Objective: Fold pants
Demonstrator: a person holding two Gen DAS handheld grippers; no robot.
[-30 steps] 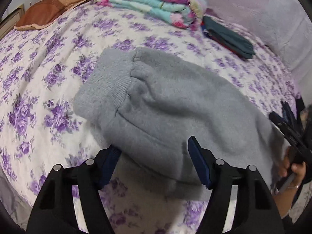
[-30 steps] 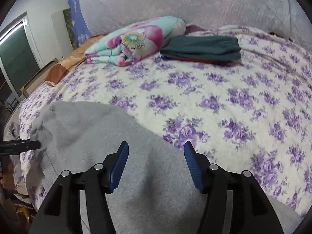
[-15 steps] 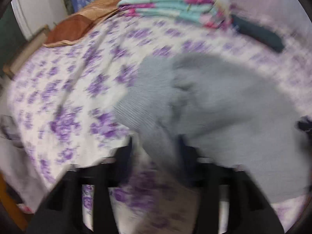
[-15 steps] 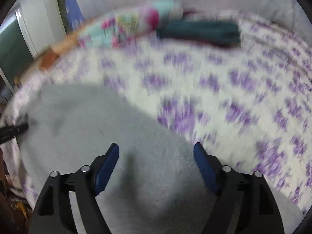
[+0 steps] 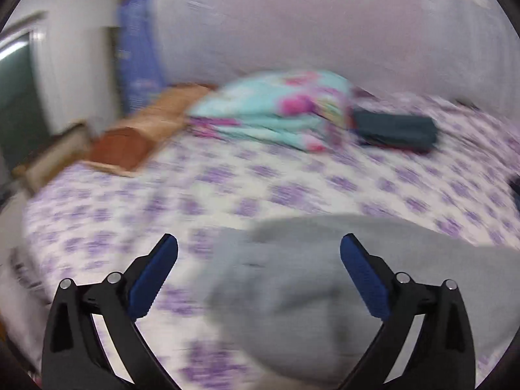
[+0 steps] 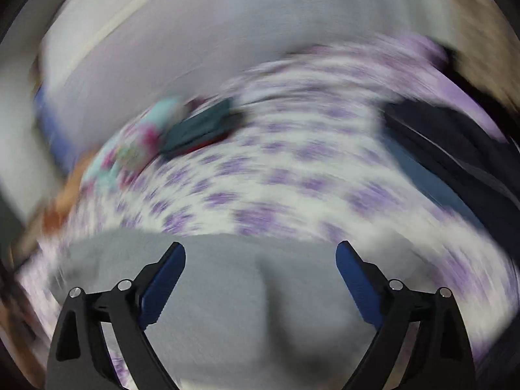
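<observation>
Both cameras are now looking up across the bed [image 5: 292, 182] toward the headboard, where 1 second ago they were pointing down at the cloth; the smear in both views suggests the grippers are swinging fast. The grey pants [image 5: 325, 279], which were filling much of the left view, are now sitting low in each frame as a compact, rounded bundle on the purple-flowered sheet [image 6: 292, 175], at the near edge of the bed. I judge that the fold is finished or nearly so and that both hands are pulling back from it.

The pants are looking thick and fleecy, with 1 soft crease showing down the middle in the right view and no loose leg trailing that I can make out through the blur.

The left gripper [image 5: 259, 243] is spreading wide and holding nothing. The right gripper [image 6: 261, 253] is likewise gaping wide, with the cloth lying under it ungripped.
</observation>
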